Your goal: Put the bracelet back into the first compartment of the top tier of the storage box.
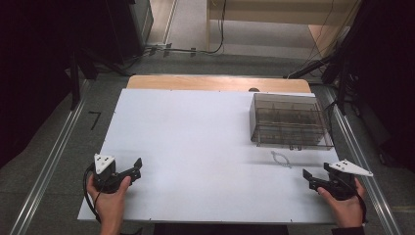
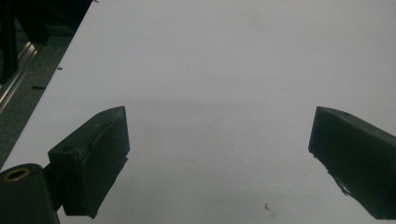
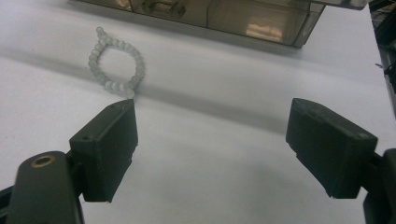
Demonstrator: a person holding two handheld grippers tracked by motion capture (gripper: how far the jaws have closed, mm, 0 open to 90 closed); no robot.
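Translucent beads: a pale bead bracelet [image 1: 281, 159] lay in a loop on the white table top [image 1: 195, 147], just in front of the smoky organiser box [image 1: 288, 120]; in the right gripper view the bracelet [image 3: 116, 63] sat beyond the left jaw's tip, apart from both jaws, with the box wall [image 3: 210, 14] behind it.
Right gripper: the right gripper [image 1: 315, 178] rested near the table's front right corner, held in the person's right hand [image 1: 345, 205]; its jaws stood wide apart with nothing between them but bare table; the bracelet was near it, ahead and a little toward the table's middle.
Left gripper: the left gripper [image 1: 133, 169] sat near the front left corner in the person's left hand [image 1: 110, 198]; its jaws were spread wide and gripped nothing; the left gripper view looked out over plain white surface between them.
Organiser box: clear brown plastic with divided compartments; it stood at the far right of the table, well apart from the left gripper.
Table: a white sheet over a wooden board [image 1: 215, 82] whose far edge showed beyond it; grey floor lay around it.
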